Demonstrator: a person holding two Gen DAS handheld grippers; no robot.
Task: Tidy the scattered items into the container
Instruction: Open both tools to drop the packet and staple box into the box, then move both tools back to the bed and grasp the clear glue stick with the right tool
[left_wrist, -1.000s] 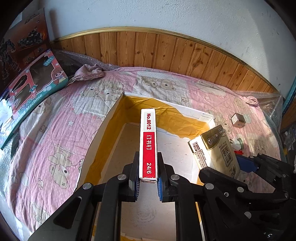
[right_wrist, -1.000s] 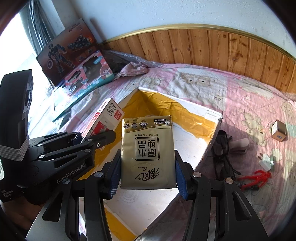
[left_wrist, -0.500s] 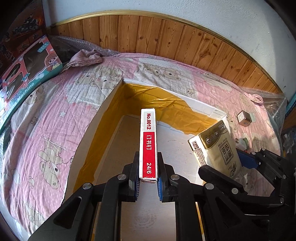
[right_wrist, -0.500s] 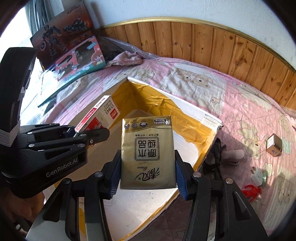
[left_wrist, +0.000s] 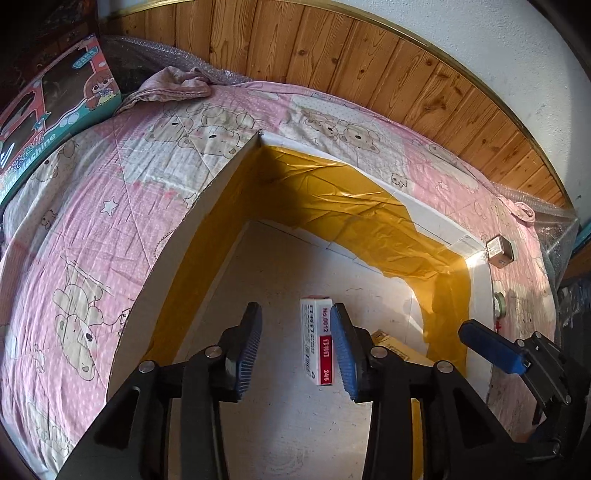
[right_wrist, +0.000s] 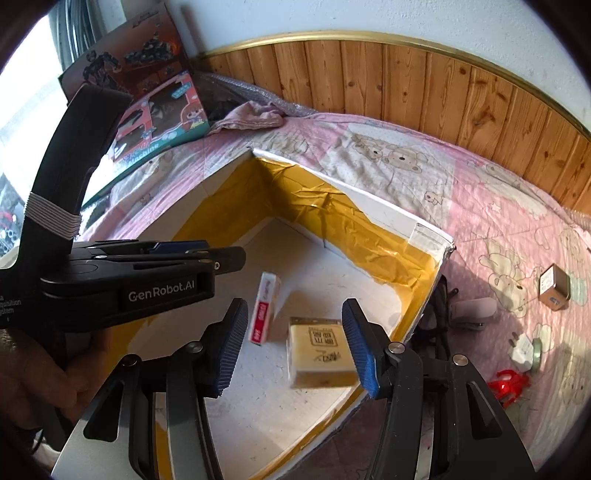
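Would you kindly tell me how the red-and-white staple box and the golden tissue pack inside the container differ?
The red-and-white staple box is slim and stands on a narrow edge; the golden tissue pack is broader, thicker and lies flat. Both rest released on the white container floor, clear of the open grippers.

Warm daylight enters from the blown-out window (right_wrist: 26, 122) at left. Fisheye bending curves the edges. The tissue pack (right_wrist: 320, 352) is motion-blurred.

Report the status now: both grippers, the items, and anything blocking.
Left gripper open, right gripper open. Staple box and tissue pack in the container. Nothing blocking.
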